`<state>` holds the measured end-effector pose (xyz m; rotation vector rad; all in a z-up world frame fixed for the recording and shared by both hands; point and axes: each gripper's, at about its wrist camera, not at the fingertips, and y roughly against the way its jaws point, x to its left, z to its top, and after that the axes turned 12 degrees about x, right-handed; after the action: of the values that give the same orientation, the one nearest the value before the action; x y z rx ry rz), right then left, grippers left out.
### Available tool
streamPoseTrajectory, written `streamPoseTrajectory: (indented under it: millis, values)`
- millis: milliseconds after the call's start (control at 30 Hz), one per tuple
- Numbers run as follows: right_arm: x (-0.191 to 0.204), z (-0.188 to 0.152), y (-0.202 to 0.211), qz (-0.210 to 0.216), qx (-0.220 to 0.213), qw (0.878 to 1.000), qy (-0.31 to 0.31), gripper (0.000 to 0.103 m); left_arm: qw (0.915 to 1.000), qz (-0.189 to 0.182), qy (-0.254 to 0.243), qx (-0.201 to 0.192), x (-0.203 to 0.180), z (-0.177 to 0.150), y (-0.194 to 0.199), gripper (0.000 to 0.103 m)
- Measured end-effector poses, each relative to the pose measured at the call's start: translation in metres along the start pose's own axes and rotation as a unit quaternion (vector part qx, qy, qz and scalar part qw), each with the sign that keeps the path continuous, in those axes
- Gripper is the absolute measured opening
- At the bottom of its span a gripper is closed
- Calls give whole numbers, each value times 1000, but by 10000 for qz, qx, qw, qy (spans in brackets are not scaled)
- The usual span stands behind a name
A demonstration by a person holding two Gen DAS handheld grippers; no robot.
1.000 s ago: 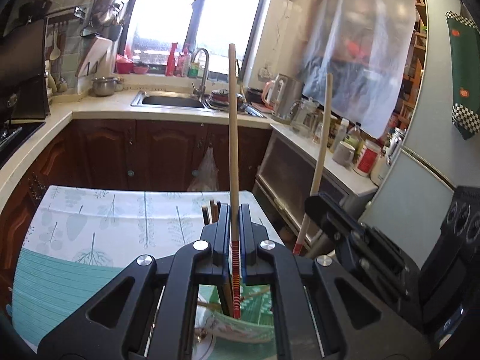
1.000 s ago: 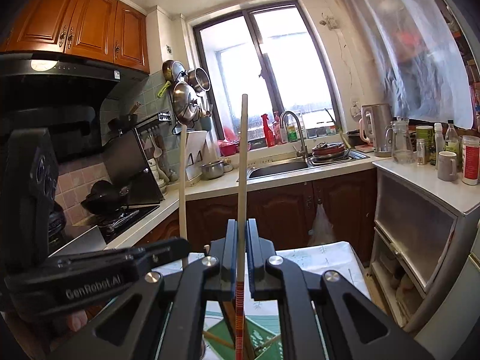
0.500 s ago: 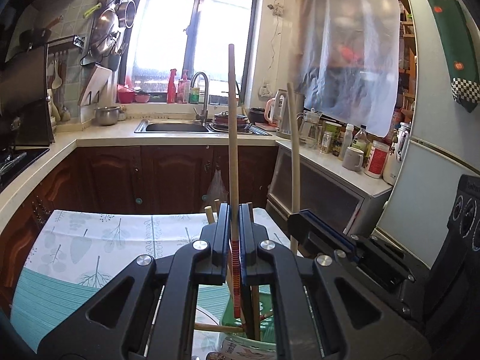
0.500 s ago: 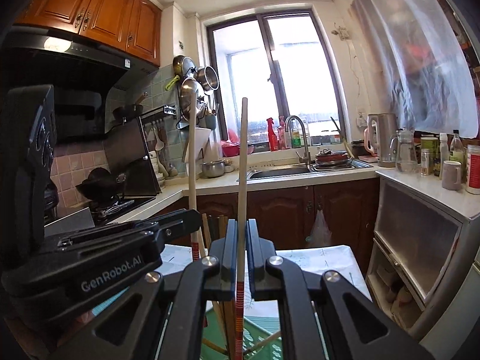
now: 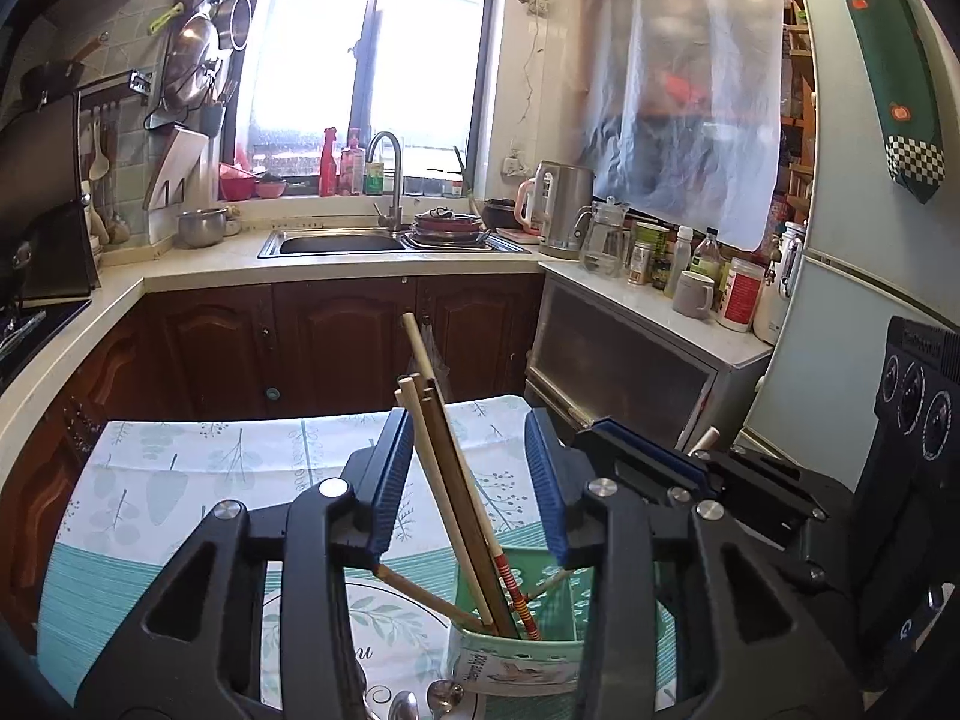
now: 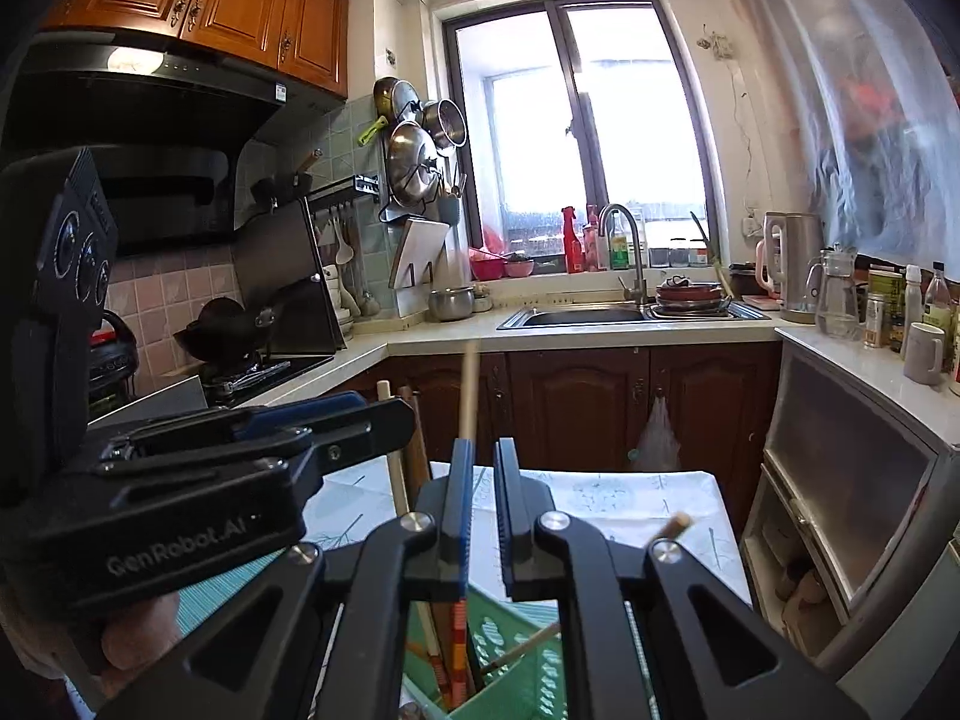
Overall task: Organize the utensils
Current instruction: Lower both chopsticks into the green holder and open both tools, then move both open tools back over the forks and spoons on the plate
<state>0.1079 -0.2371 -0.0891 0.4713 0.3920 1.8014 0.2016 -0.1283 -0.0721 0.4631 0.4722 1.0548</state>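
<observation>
My left gripper is opening, its jaws wide apart over a green utensil holder. Several wooden chopsticks lean in the holder between the jaws, and neither pad presses on them. In the right wrist view my right gripper is opening too, with a narrow gap showing. A blurred chopstick stands loose against its left pad, its red-striped end down in the holder. The left gripper sits close on the left, held by a hand. Another chopstick tip leans out to the right.
The holder stands on a table with a leaf-print cloth, beside a plate with spoons. Behind are dark wood cabinets, a sink, a stove at the left, and a low cabinet and fridge at the right.
The left jaws have opened and let go of their chopstick, which now leans in the holder. The right jaws have parted slightly and their chopstick has slid down. Both grippers have sunk.
</observation>
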Motion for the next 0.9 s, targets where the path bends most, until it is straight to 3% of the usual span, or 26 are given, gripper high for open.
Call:
streamPoseTrajectory:
  millis: [333, 500, 800, 900]
  values:
    - [1, -6, 7, 54, 239, 9997, 6, 8, 9996, -74, 265, 36, 19, 9, 34, 36]
    - [-4, -16, 21, 86, 400, 9989, -246, 40, 9987, 13, 501, -9, 41, 2, 69, 44]
    - [-15, -29, 13, -202, 1057, 9925, -584, 42, 9952, 168, 823, 493, 69, -39, 85, 50]
    - [-17, -23, -2, -47, 1317, 9887, -717, 43, 9919, 158, 954, 818, 74, -55, 77, 50]
